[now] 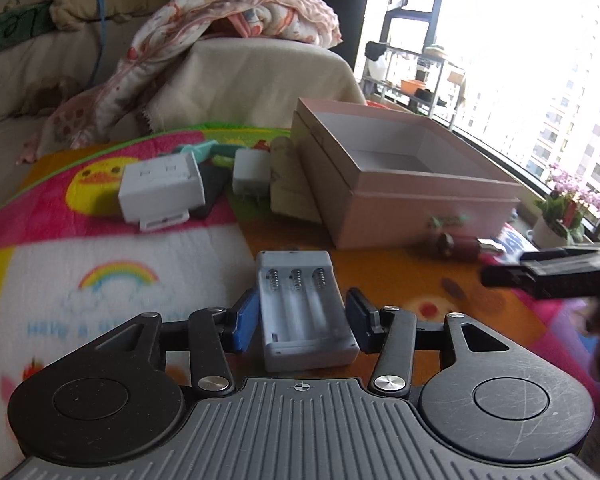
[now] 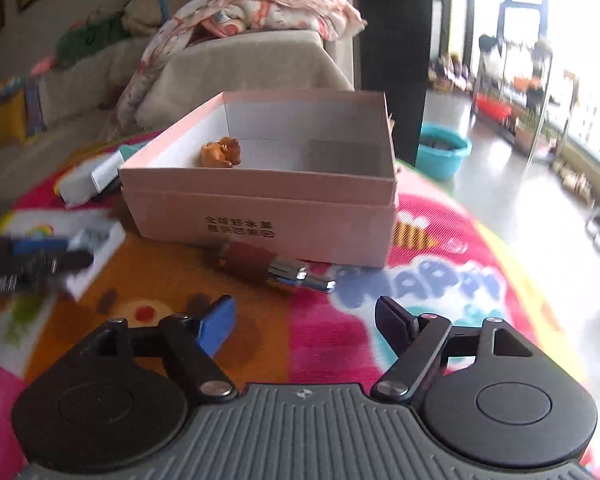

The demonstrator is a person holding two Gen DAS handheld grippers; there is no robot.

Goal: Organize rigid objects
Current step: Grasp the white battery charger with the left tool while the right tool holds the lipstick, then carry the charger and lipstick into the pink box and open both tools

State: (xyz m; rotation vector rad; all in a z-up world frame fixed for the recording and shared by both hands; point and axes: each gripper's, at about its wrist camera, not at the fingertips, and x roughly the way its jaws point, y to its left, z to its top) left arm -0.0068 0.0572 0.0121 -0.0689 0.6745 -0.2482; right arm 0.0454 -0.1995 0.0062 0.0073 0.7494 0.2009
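Note:
A grey three-slot battery holder (image 1: 304, 312) sits between the blue pads of my left gripper (image 1: 302, 320), which is shut on it above the colourful mat (image 1: 100, 280). The open pink cardboard box (image 1: 400, 176) stands just beyond; in the right wrist view the box (image 2: 260, 216) holds a small brown figurine (image 2: 222, 152). A brown and chrome cylinder (image 2: 268, 268) lies on the mat against the box's front. My right gripper (image 2: 304, 320) hovers open just short of it, with nothing between its fingers. The left gripper (image 2: 40, 260) shows at that view's left edge.
A large white adapter (image 1: 160, 188), a small white plug (image 1: 250, 172), a dark flat item (image 1: 212, 188) and a teal piece (image 1: 200, 148) lie left of the box. Behind is a sofa with a blanket (image 1: 240, 20). A teal basin (image 2: 442, 152) stands on the floor, right.

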